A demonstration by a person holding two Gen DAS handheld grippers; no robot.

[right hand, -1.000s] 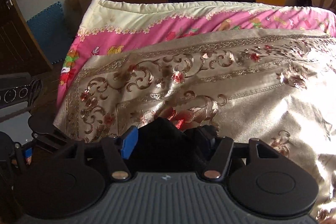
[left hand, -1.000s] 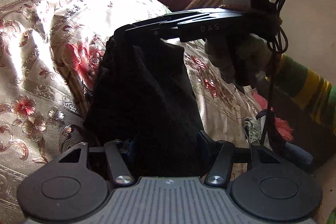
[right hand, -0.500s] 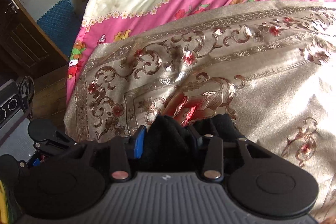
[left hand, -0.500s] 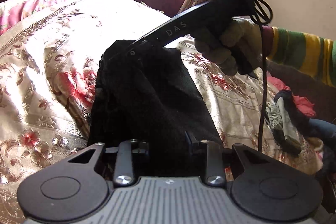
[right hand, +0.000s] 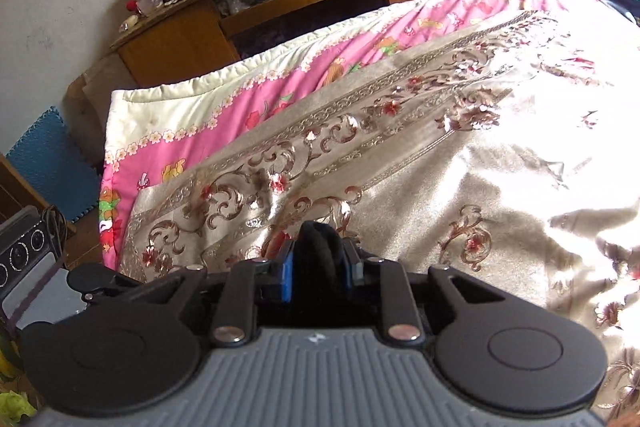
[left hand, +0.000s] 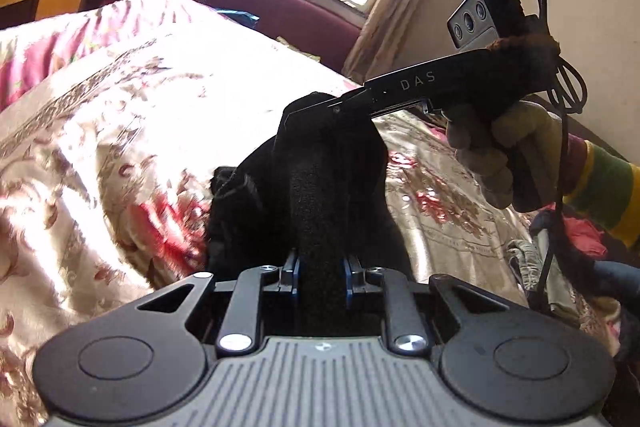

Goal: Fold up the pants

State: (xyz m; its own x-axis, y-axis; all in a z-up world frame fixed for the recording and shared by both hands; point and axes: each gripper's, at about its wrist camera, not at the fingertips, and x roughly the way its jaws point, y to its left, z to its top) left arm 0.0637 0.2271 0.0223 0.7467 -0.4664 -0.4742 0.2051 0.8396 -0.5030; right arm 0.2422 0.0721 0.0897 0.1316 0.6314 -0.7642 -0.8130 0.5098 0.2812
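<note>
**Spotter:** Where are the black pants right now?

**Me:** Off the bedspread up top, slung between my two tools. My left gripper has its blue pads pinched hard on a thick band of the cloth, nothing but fabric between them. My right gripper is clamped on another bunch, higher and farther from me in the left view.

**Spotter:** And from the right wrist?

**Me:** Same story: right gripper nearly closed, a rolled wad of black pants squeezed between the pads, bedspread spread out beyond it.

**Spotter:** So which way does the cloth run?

**Me:** Its long axis goes from my left gripper up and away to the right one, a steep dark ridge. The loose part sags down to the left and touches the bedspread below, toward the near edge of the bed.

**Spotter:** Which hand is nearer the bed?

**Me:** The left, I judge; it sits lower. I reckon the next move hinges on bringing that raised right end over and down.
</note>
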